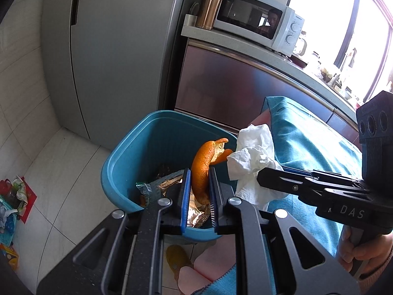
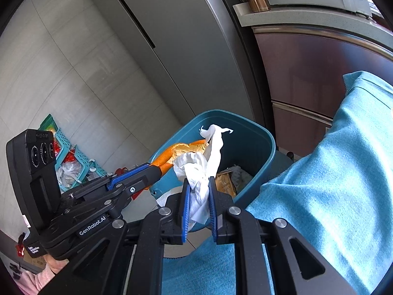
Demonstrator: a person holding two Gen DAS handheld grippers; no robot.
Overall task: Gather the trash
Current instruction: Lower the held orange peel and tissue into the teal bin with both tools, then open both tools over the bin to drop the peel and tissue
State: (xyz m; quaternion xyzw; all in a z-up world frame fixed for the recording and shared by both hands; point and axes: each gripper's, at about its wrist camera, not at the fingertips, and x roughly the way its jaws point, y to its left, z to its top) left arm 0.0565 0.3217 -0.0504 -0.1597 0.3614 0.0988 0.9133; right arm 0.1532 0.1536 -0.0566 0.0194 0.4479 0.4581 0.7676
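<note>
A teal trash bin (image 1: 127, 162) (image 2: 255, 145) stands on the floor beside a table with a blue cloth. My left gripper (image 1: 199, 172) is shut on a curled orange peel (image 1: 203, 167) (image 2: 186, 148), held over the bin's opening. My right gripper (image 2: 198, 184) is shut on a crumpled white tissue (image 2: 203, 172) (image 1: 253, 157), also above the bin near its rim. In the left wrist view the right gripper (image 1: 264, 178) reaches in from the right with the tissue. Foil and wrappers (image 1: 167, 184) lie inside the bin.
A grey fridge (image 1: 110, 49) stands behind the bin. A counter carries a microwave (image 1: 258, 22) and a copper tumbler (image 1: 211, 5). The blue tablecloth (image 2: 331, 172) fills the right. A teal basket (image 2: 73, 157) with bags sits on the tiled floor at left.
</note>
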